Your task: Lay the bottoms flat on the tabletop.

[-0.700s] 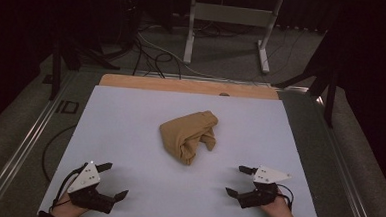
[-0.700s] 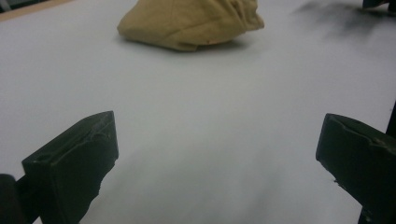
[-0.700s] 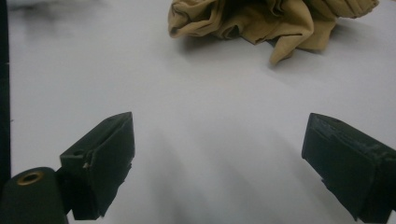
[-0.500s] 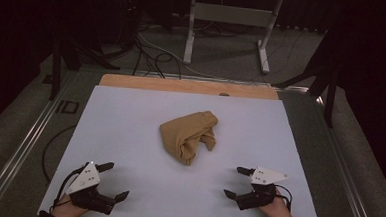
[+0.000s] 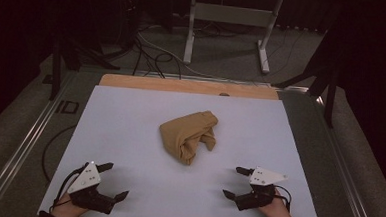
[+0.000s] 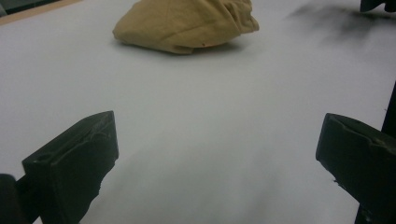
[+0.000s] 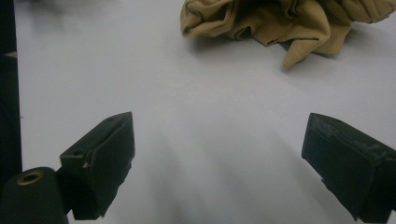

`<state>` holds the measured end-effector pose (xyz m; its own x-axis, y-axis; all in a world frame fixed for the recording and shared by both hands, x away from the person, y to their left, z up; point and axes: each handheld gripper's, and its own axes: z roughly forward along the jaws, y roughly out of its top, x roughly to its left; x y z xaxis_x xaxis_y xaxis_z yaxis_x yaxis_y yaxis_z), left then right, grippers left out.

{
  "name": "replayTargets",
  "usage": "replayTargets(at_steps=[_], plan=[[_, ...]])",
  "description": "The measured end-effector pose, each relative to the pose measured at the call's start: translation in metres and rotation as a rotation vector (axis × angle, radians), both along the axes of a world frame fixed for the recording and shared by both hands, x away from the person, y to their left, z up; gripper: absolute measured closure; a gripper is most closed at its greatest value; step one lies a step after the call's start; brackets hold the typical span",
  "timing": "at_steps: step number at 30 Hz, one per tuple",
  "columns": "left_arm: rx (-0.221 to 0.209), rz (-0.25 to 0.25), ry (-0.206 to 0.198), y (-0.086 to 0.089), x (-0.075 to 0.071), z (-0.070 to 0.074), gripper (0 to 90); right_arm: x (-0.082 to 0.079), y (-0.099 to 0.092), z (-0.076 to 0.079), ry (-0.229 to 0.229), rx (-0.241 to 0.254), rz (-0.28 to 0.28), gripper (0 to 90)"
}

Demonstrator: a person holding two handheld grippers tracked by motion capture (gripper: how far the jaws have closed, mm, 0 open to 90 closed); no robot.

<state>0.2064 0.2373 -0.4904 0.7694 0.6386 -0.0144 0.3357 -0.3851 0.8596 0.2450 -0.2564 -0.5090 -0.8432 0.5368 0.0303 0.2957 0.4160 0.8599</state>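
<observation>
A crumpled tan cloth lies bunched near the middle of the white tabletop, well apart from both tools. The step in hand looks like the approach to the cloth, probably to spread or fold it. To do that well, each pair of tongs should travel low over the sheet and aim for a loose edge or corner rather than the thick middle of the bundle; the small flap hanging toward 5 o'clock of the heap offers the right side an easy start, while the smooth rounded flank toward 8 o'clock gives the left less to bite.

The left tongs sit at about 7 o'clock of the tabletop, jaws spread wide, holding and touching nothing. The right tongs rest at about 5 o'clock, likewise spread wide and empty, pointing toward the cloth.
</observation>
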Motion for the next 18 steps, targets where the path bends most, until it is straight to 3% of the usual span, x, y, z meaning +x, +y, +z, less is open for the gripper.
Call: replayTargets(at_steps=[2, 3, 9, 14, 18], plan=[[0.003, -0.001, -0.008, 0.000, 0.000, 0.000, 0.3, 0.000, 0.000, 0.000, 0.013, 0.018, 0.001, 9.5], [-0.015, -0.017, -0.007, 0.001, 0.000, 0.001, 0.3, -0.001, 0.000, 0.002, 0.011, 0.013, 0.000, 9.5], [-0.032, -0.033, 0.005, -0.001, -0.001, 0.004, 0.3, -0.007, 0.001, 0.005, 0.017, 0.002, -0.010, 9.6], [-0.008, -0.042, 0.007, -0.005, -0.001, 0.014, 0.3, -0.012, 0.000, 0.012, 0.016, -0.006, 0.002, 9.6], [-0.060, -0.037, 0.007, -0.008, 0.000, 0.023, 0.3, -0.015, -0.001, 0.023, 0.009, 0.006, 0.023, 9.6]])
